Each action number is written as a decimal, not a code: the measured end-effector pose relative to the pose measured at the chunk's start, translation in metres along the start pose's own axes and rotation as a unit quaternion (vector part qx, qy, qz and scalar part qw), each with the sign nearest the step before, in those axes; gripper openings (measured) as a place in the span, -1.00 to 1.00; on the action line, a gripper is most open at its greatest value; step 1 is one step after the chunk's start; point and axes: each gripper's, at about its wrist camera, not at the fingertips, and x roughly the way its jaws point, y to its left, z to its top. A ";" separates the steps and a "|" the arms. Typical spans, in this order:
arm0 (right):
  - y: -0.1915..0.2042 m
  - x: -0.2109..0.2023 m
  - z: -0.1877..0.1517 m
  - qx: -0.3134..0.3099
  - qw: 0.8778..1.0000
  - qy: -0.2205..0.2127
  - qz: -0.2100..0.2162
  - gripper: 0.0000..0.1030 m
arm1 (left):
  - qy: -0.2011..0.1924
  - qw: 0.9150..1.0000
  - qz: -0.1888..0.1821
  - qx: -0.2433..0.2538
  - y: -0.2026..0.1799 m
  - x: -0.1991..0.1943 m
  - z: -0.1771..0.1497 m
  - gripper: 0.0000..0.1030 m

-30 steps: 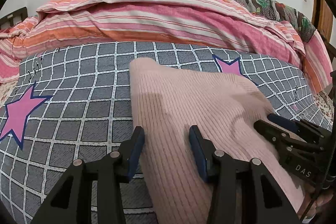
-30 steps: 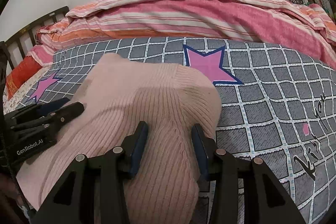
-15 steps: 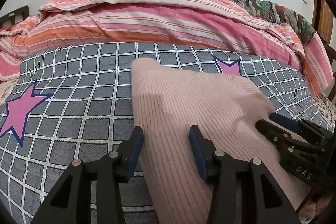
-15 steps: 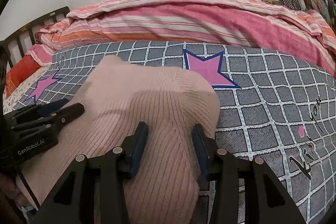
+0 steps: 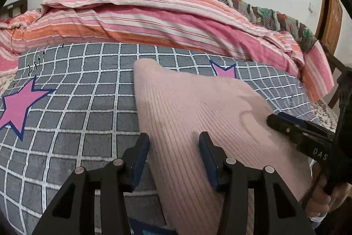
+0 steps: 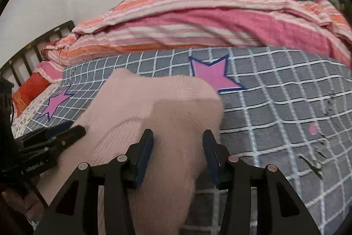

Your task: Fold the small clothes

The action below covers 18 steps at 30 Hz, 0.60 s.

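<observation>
Left wrist view is showing a bed [image 5: 66, 107] under a grey checked blanket, carrying a pink ribbed garment [image 5: 187, 107] whose long axis is running away from both grippers. Left gripper [image 5: 173, 158] and right gripper [image 6: 177, 154] are each straddling a near edge, jaws wide, gripping nothing.

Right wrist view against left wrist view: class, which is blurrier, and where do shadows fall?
Right wrist view: motion blur smears the striped quilt and sweater. Left wrist view: sharper, knit ribs clear, a soft shadow crossing the sweater. Both: fisheye bends the grid blanket.
</observation>
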 end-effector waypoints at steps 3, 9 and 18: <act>-0.005 -0.005 -0.005 0.005 1.000 0.001 0.012 -0.12 | -0.004 1.000 -0.008 0.005 -0.001 -0.007 -0.005 -0.08; -0.011 0.008 -0.008 0.017 1.000 0.014 0.019 -0.10 | -0.006 1.000 -0.017 0.002 0.001 -0.012 -0.013 0.01; -0.009 0.008 -0.008 0.011 1.000 0.017 0.011 -0.09 | -0.007 1.000 -0.019 0.009 -0.002 -0.013 -0.017 0.02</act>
